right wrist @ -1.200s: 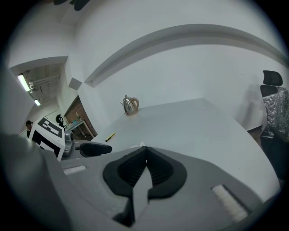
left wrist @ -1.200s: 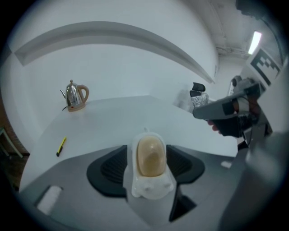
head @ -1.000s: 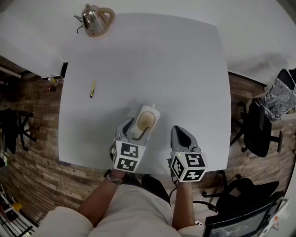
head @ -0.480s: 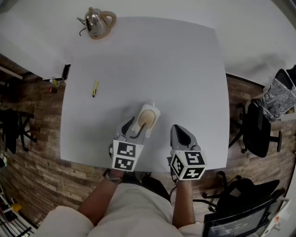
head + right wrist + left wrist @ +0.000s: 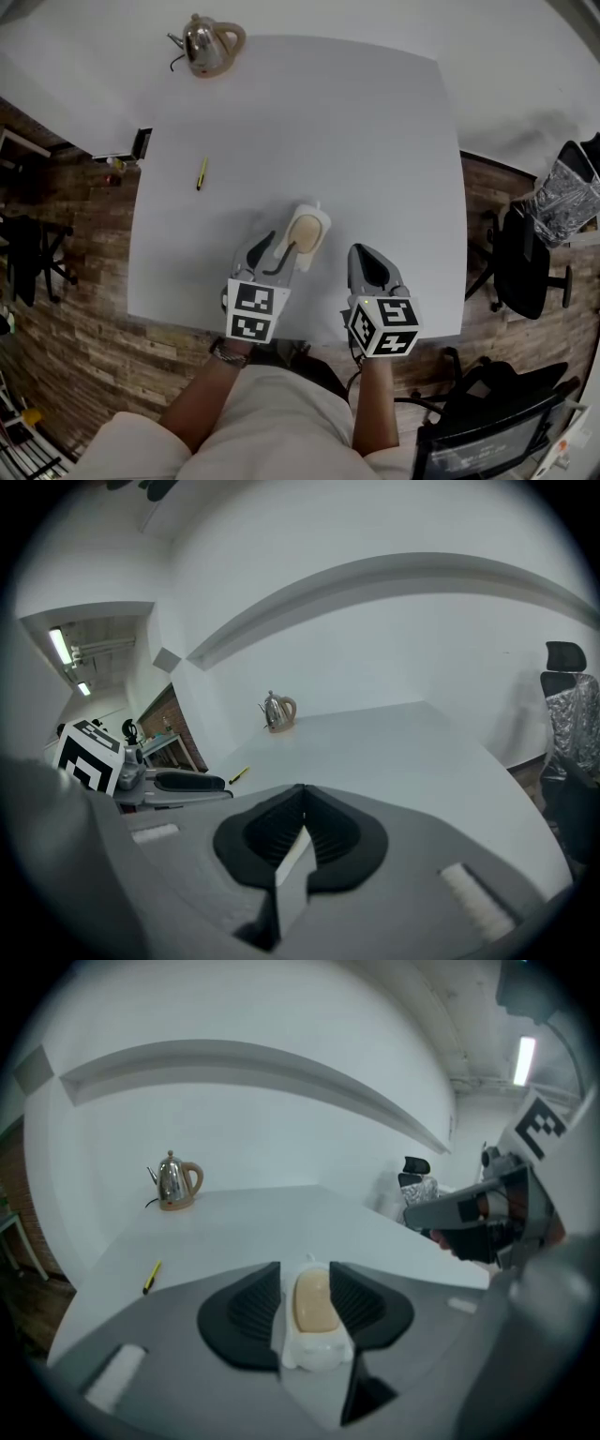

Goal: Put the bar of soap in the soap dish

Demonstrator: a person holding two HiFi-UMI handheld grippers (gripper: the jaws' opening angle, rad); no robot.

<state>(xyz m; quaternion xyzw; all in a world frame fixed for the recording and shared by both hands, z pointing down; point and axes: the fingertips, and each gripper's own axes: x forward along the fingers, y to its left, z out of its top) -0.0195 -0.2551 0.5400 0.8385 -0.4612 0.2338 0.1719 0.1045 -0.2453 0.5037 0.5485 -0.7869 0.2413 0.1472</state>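
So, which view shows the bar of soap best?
The left gripper view: the bar of soap lies in the soap dish close up. The head view shows it small; the right gripper view misses it.

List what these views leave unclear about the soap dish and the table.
- The soap dish underside: in the left gripper view, the left gripper body hides whether it touches the table.
- Dish's near end: in the head view, the left gripper covers it.
- The yellow pen: too small for detail in every view.
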